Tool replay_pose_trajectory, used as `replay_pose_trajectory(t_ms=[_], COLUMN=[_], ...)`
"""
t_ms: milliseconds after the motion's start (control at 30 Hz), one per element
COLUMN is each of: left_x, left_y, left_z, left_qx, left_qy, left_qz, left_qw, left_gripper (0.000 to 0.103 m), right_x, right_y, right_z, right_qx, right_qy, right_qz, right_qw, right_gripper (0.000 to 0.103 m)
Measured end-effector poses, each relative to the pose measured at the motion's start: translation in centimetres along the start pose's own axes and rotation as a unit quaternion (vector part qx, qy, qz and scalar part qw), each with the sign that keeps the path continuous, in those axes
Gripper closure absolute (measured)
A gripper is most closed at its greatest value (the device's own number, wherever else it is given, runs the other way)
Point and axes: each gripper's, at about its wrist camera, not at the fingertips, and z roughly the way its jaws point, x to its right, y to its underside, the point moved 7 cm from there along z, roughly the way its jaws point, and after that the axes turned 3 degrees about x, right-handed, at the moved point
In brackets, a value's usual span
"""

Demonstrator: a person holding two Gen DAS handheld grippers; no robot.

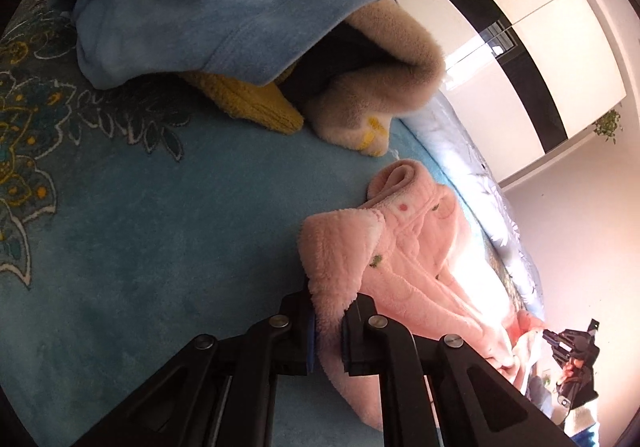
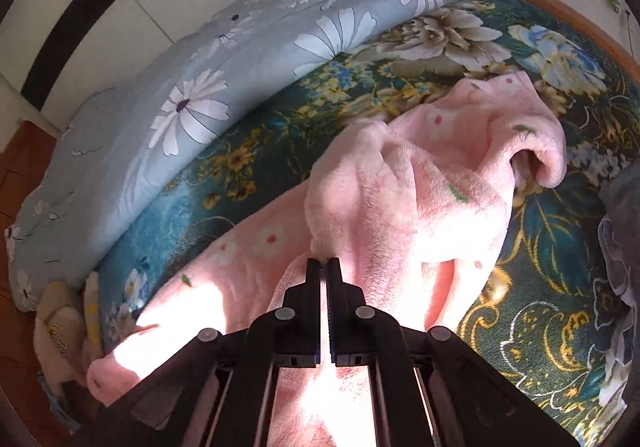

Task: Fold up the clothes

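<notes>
A pink fleece garment (image 1: 404,247) with small flower dots lies on the teal floral blanket (image 1: 160,227). My left gripper (image 1: 329,311) is shut on a thick fold at its collar end, low over the blanket. In the right wrist view the same pink garment (image 2: 420,183) stretches across the bed, one sleeve (image 2: 536,143) curled at the far right. My right gripper (image 2: 323,263) is shut on a pinched ridge of the pink fleece and lifts it slightly. The right gripper also shows far off in the left wrist view (image 1: 568,343).
A pile of other clothes lies beyond the left gripper: a blue fleece piece (image 1: 200,7), a yellow knit (image 1: 256,103) and a beige fleece piece (image 1: 380,87). A light blue daisy-print quilt (image 2: 240,59) runs along the bed's far edge. A white wardrobe (image 1: 520,27) stands behind.
</notes>
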Motion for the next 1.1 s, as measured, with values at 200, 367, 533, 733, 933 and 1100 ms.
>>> replay_pose_trajectory(t_ms=[200, 367, 533, 733, 933, 1100], left_x=[3.2, 5.1, 5.3, 5.3, 3.5, 1.4], left_y=[-1.3, -0.4, 0.7, 0.4, 0.7, 0.8], left_z=[-2.6, -2.3, -3.1, -3.0, -1.4, -1.4], left_qx=[0.033, 0.031, 0.025, 0.021, 0.009, 0.001], left_qy=[0.027, 0.034, 0.029, 0.006, -0.013, -0.022], left_qz=[0.010, 0.032, 0.043, 0.076, 0.082, 0.061], left_qw=[0.9990, 0.9984, 0.9984, 0.9968, 0.9965, 0.9979], left_gripper=[0.094, 0.094, 0.094, 0.094, 0.093, 0.093], right_x=[-2.5, -1.7, -2.2, -4.6, -4.2, -1.8], right_y=[-3.9, -1.5, 1.0, 1.9, 2.7, 2.9], right_z=[-11.5, -11.5, -6.4, 0.7, 7.8, 9.2], right_qx=[0.104, 0.071, 0.021, -0.005, -0.037, -0.057], right_qy=[-0.086, -0.052, -0.022, 0.048, 0.146, 0.181], right_qz=[-0.043, -0.089, -0.116, -0.148, -0.146, -0.107], right_qw=[0.990, 0.992, 0.993, 0.988, 0.978, 0.976], right_gripper=[0.103, 0.103, 0.102, 0.033, 0.033, 0.098])
